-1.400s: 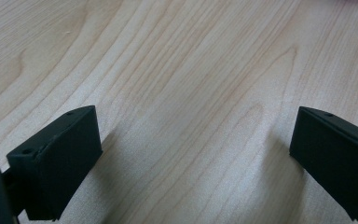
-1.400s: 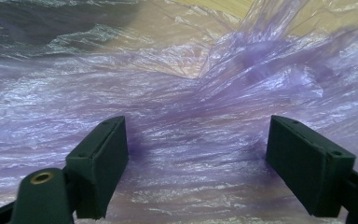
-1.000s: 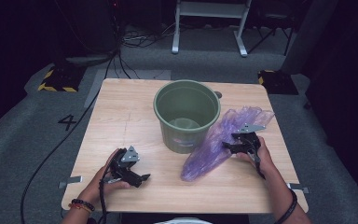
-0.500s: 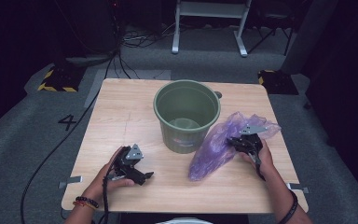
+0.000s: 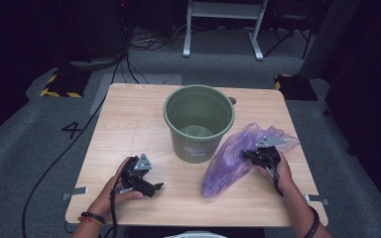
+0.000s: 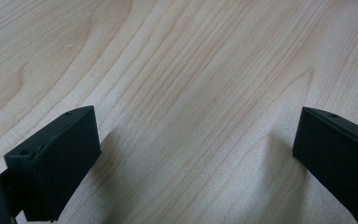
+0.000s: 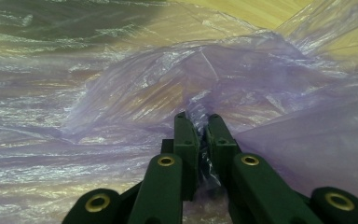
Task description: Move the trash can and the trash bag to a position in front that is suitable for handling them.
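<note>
Purple plastic bag (image 7: 135,88) pinched in right gripper (image 7: 199,122) fingers; left gripper (image 6: 193,154) fingers wide; floor reads "4" (image 5: 72,130).

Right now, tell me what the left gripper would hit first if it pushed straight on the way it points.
Most likely the bare wooden table. The left gripper has its jaws open and angled down at the wood grain, nothing between them; depth is hard to judge.

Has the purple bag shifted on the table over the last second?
Yes. The purple bag, pinched by the right gripper, has slid slightly toward the table's right edge, judged against the green bucket, which stayed put.
</note>
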`<state>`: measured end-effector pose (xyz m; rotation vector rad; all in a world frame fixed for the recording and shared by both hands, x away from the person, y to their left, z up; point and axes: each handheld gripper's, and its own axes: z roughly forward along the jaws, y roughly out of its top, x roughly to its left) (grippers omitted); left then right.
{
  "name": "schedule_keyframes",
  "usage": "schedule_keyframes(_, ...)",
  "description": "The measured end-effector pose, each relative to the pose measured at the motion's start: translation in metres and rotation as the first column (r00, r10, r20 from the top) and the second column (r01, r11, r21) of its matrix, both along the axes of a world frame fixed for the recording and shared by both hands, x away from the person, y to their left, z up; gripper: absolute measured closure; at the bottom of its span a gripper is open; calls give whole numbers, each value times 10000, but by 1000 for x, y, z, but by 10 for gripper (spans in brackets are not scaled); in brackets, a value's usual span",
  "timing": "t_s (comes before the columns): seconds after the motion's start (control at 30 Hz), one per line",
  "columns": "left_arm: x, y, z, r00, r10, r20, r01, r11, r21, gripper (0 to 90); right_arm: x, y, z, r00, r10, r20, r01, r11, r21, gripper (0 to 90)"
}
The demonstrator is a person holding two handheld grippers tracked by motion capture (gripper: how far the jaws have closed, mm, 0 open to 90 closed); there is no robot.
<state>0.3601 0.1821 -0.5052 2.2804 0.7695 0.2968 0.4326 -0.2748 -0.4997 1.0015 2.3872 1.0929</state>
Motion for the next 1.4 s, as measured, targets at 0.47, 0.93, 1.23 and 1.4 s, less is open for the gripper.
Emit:
schedule_keyframes(0.47, 0, 0, 0, 10000, 51, -3, -51, 10000, 2, 3, -19, 7, -1, 9998, -3, 215, 3, 10000, -11, 858)
schedule_keyframes(0.93, 0, 0, 0, 10000, 43, -1, -43, 10000, 6, 3, -27, 11, 12, 9929, 176, 1176, -239, 9983, 524, 253)
schedule_keyframes(1.23, -1, 0, 0, 10000, 59, -7, -59, 10000, 3, 3, -19, 32, 3, 9945, 586, 869, -560, 9979, -322, 186)
schedule_keyframes(1.4, -1, 0, 0, 10000, 57, -8, -57, 10000, 7, 4, -12, 34, -3, 9983, 388, 443, -370, 9985, -408, 190)
